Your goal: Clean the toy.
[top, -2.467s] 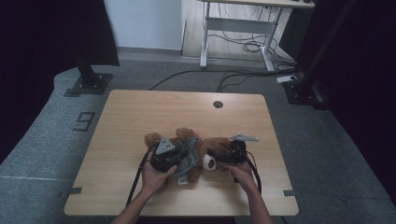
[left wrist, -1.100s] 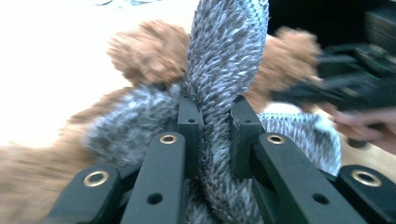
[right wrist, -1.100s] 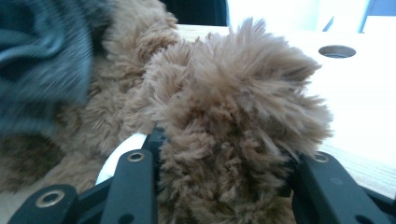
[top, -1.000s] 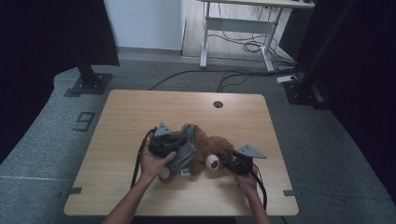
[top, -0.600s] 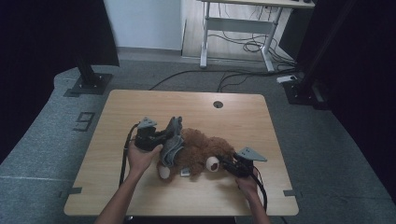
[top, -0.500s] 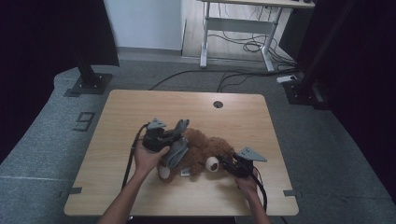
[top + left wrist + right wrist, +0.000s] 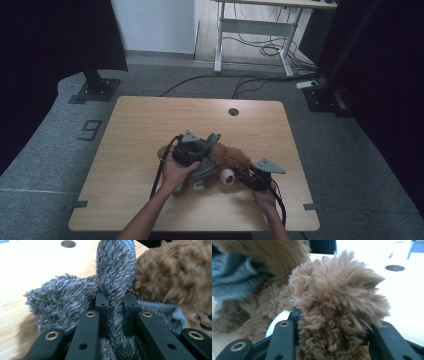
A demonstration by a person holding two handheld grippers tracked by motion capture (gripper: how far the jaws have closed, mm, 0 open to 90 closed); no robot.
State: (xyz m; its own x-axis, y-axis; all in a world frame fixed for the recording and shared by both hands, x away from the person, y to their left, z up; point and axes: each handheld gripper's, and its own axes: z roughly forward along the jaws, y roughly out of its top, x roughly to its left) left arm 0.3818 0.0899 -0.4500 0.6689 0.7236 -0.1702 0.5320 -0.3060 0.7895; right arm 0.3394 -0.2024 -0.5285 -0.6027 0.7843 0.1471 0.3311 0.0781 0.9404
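Observation:
A brown plush bear (image 7: 235, 156) lies on the wooden table (image 7: 145, 120), wearing a grey fuzzy garment (image 7: 204, 169). My left gripper (image 7: 209, 142) is over the bear's left side, shut on a fold of that grey garment (image 7: 115, 275), which stands up between the jaws of the left gripper (image 7: 115, 300). Brown fur (image 7: 175, 275) lies just to its right. The right gripper (image 7: 241, 175) is at the bear's right end beside a white patch (image 7: 228, 176). In the right gripper view, the right gripper (image 7: 334, 322) is shut on a brown furry tuft (image 7: 337, 292) of the bear.
A round cable hole (image 7: 233, 111) sits near the table's far edge. Past the table are grey floor, a black stand base (image 7: 95, 90) at the left and a desk frame with cables (image 7: 260, 45). Bare wood surrounds the bear on all sides.
The left hand swung out to the left with the grey cloth, then came back right over the bear. The right gripper has stayed put on the bear.

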